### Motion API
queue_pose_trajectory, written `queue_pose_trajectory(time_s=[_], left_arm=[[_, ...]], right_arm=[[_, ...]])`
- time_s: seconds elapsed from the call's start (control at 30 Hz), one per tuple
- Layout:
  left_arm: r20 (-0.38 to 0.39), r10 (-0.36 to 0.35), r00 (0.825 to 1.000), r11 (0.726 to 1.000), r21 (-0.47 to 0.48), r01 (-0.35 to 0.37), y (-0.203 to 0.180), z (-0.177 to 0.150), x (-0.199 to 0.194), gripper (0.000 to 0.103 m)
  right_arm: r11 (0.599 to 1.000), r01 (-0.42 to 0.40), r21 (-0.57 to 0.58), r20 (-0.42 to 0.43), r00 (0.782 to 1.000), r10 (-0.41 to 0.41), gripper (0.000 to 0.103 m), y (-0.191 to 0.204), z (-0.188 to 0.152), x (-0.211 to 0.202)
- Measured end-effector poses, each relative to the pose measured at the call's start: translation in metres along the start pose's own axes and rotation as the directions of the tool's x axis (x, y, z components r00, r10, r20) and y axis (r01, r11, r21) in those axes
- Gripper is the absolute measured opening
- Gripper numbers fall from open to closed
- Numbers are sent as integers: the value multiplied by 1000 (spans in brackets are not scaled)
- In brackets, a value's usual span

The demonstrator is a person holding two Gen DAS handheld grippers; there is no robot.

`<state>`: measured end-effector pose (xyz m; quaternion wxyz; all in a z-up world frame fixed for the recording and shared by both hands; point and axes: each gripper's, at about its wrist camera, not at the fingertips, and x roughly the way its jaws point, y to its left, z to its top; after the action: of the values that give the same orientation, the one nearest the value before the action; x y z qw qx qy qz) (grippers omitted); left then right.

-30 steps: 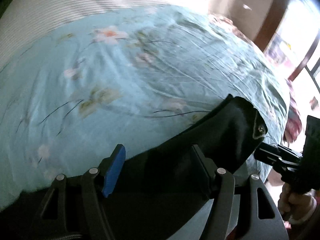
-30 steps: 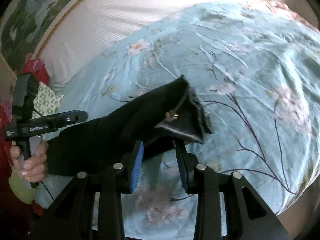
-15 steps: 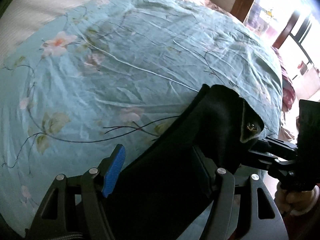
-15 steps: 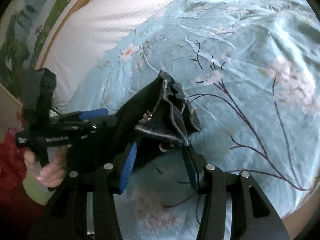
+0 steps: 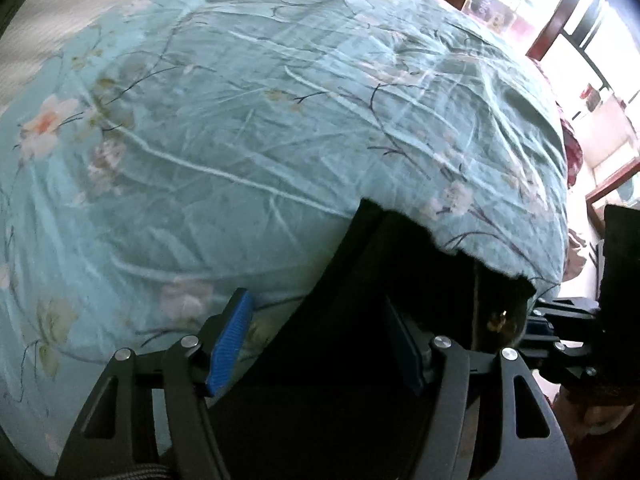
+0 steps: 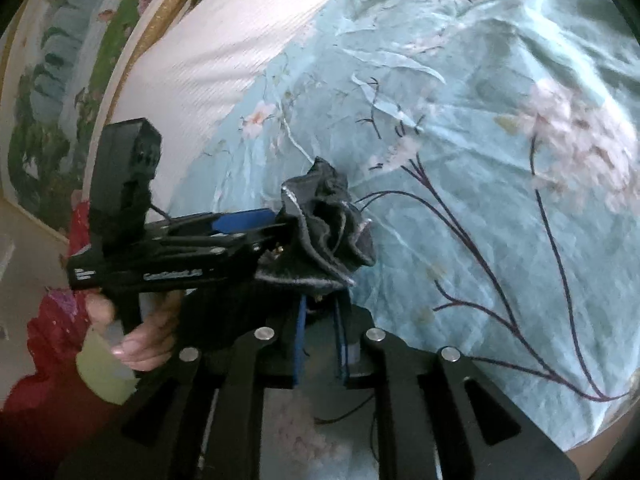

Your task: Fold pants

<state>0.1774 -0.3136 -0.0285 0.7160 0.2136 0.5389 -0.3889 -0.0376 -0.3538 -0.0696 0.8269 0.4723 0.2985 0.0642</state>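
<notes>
Hiding their own folds in blur, black pants (image 6: 328, 216) sit clamped in right tongs (image 6: 320, 344); left tongs (image 5: 320, 340) spread apart

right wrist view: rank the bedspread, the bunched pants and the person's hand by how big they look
1. bedspread, fills most of the view
2. pants, a dark bunch mid-frame
3. hand, partly hidden behind the left gripper

The pants and hand are not far apart in apparent size, so that order is less sure.
</notes>
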Motion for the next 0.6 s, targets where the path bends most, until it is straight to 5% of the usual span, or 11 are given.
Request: queue_pose_trajectory(time_s=[0.27, 0.5, 0.6], left_arm=[[4, -50, 999, 999, -1, 50, 4, 2, 1, 64], [8, -87, 996, 996, -9, 87, 12, 1, 2, 62], [15, -98, 995, 995, 19, 98, 2, 4, 4, 43]], right_arm=[[996, -89, 31, 46, 995, 88, 49, 0, -5, -13], [999, -40, 8, 52, 998, 39, 42, 0, -2, -1], [1000, -19, -3, 48, 999, 19, 25, -3, 1, 2]])
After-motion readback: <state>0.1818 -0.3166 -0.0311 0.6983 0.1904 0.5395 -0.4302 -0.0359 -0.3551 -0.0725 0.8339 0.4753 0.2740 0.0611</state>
